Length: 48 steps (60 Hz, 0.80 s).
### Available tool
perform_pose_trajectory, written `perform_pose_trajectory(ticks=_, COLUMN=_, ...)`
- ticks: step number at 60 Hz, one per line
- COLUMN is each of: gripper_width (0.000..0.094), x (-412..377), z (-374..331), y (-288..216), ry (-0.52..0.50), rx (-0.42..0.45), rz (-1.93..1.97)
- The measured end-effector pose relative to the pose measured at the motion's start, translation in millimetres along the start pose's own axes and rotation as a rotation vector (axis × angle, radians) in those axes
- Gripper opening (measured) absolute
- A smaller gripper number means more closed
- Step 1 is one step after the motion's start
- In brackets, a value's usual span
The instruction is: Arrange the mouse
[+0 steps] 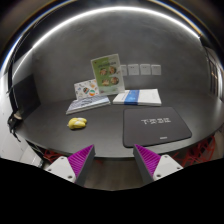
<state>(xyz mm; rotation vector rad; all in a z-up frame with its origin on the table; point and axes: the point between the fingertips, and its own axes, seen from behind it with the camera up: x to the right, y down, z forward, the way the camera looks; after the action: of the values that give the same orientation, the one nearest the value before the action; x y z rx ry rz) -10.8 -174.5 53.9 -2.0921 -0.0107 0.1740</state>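
Observation:
A small yellow mouse (77, 123) lies on the dark grey table (105, 128), ahead of my fingers and to the left. A dark mouse pad (155, 127) with pale lettering lies ahead to the right. My gripper (113, 160) is open and empty, its purple pads (79, 158) spread wide over the table's near edge. Nothing stands between the fingers.
A booklet (88, 104) and a white-and-blue booklet (137, 97) lie beyond the mouse and the pad. An upright green and white card (107, 72) and a smaller one (88, 90) stand against the back wall. A dark monitor (22, 96) stands at the left.

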Motion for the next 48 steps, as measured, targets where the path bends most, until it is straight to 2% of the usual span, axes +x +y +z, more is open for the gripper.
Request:
perform_pose_trajectory(ticks=9, gripper_width=0.0825, x=-34, z=28, y=10, ry=-0.116, rx=-0.048, rz=-0.076)
perform_pose_trajectory(ticks=18, gripper_width=0.0829, x=-109, z=73, y=18, ry=-0.232, rx=-0.078, rz=-0.132)
perform_pose_trajectory(ticks=27, gripper_width=0.0828, x=-173, z=119, y=22, ry=-0.267, rx=-0.099, rz=-0.163)
perform_pose_trajectory(ticks=48, gripper_width=0.0833, x=-200, z=222, y=-20, ry=-0.017, rx=-0.122, rz=-0.125)
